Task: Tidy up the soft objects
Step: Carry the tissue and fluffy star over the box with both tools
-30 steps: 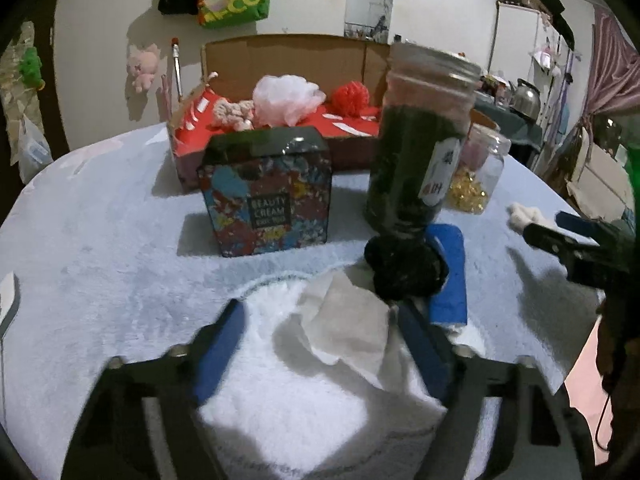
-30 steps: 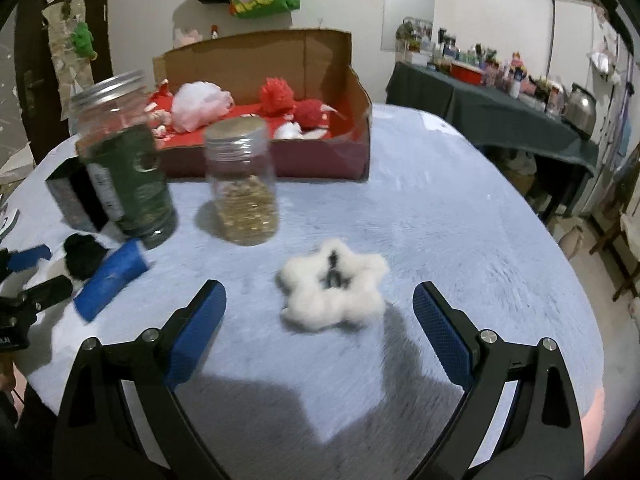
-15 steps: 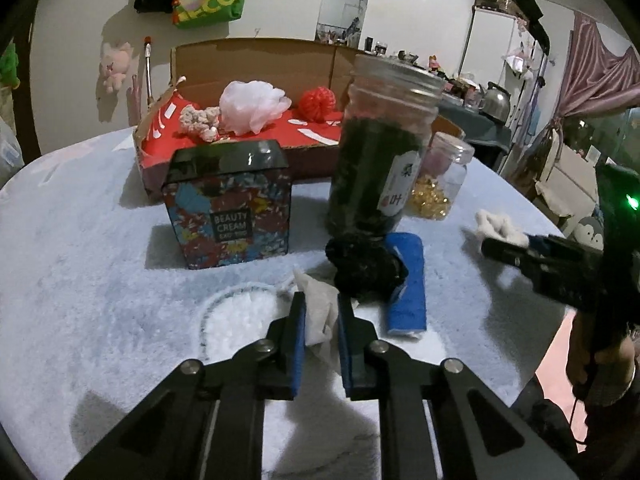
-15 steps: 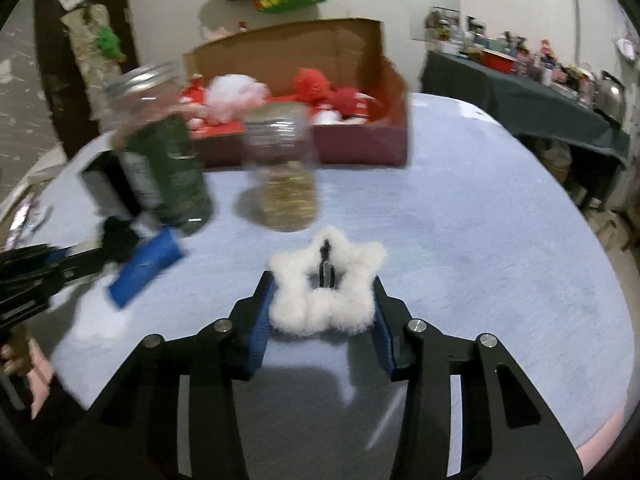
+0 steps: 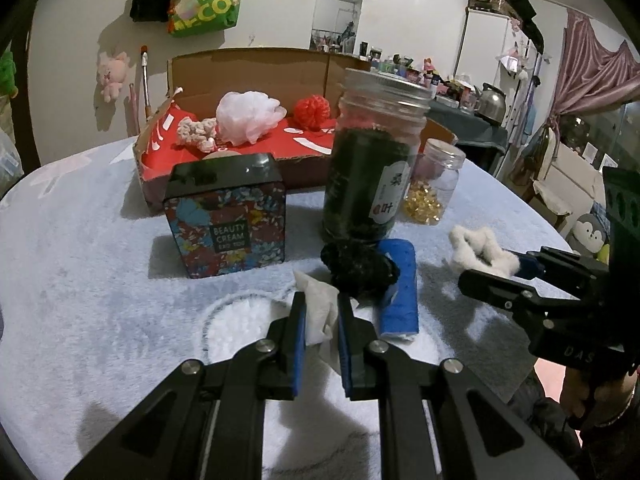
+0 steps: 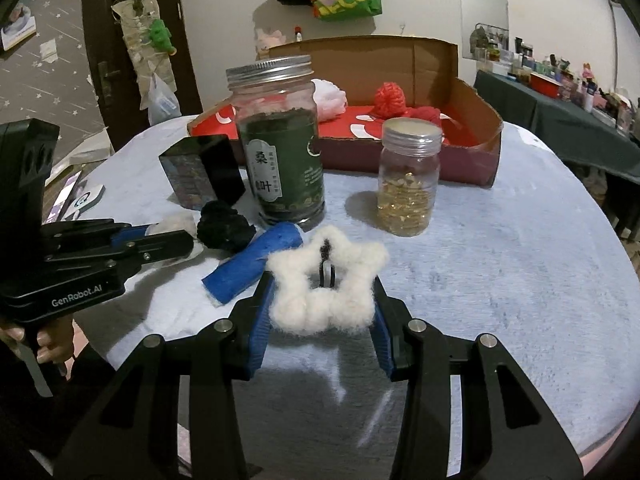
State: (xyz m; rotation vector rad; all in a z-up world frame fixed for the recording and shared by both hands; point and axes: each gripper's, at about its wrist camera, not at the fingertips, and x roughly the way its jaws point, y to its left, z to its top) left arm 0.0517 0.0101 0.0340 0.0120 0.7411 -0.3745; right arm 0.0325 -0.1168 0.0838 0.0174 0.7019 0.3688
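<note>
Black hand-held gripper, blue finger pads, silver screws, white "GenRobot.AI" marking

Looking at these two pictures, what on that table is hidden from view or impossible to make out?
- Cardboard box: its floor behind the tall green jar is hidden in the right wrist view.
- White tissue: its lower part is covered by the left tool shut on it, left wrist view.
- Blue roll: its left edge hides behind the black fluffy ball, left wrist view.
- Small jar: partly blocked by the green jar, left wrist view.
</note>
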